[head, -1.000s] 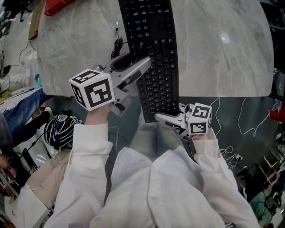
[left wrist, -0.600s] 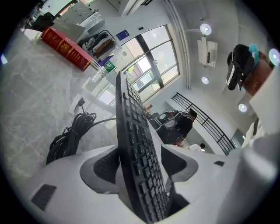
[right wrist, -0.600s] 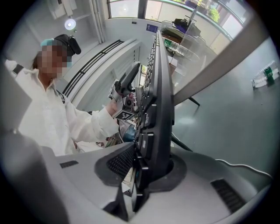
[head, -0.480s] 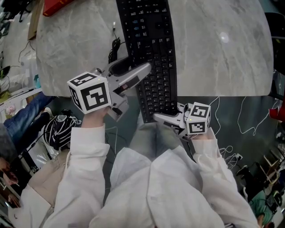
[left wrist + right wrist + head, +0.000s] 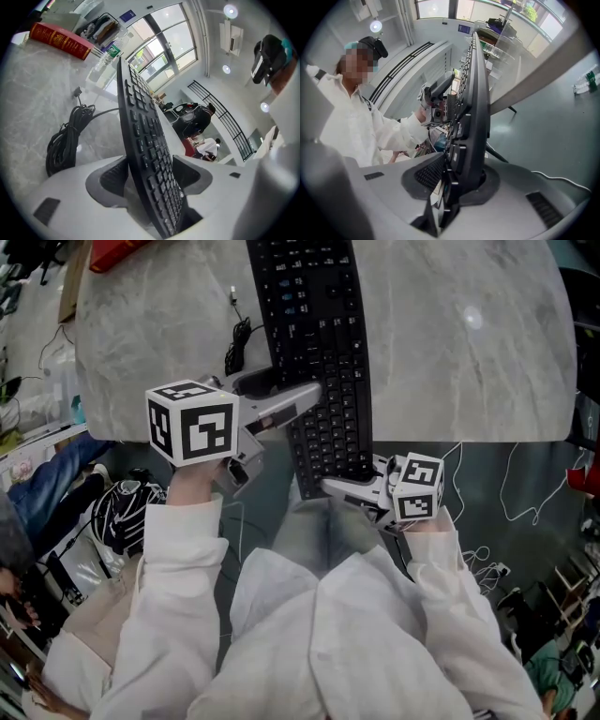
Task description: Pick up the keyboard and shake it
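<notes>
A long black keyboard (image 5: 319, 352) lies along the marble table (image 5: 469, 362), and its near end juts past the table's edge. My right gripper (image 5: 342, 486) is shut on that near end, and in the right gripper view the keyboard (image 5: 471, 108) stands on edge, pinched between the pads. My left gripper (image 5: 286, 390) reaches in from the left and straddles the keyboard's left edge. Its jaws have just been opening. The keyboard (image 5: 143, 140) stands between them with a gap beside the pads.
A coiled black cable (image 5: 236, 334) lies on the table left of the keyboard, also in the left gripper view as a cable (image 5: 65, 140). A red book (image 5: 60, 40) and bottles (image 5: 110, 51) stand at the far edge. A striped helmet (image 5: 127, 512) and loose cables (image 5: 525, 484) lie on the floor.
The left gripper's jaws have spread wider around the keyboard's left edge, and it has tipped down slightly. The right gripper and the keyboard's near end have stayed put.
</notes>
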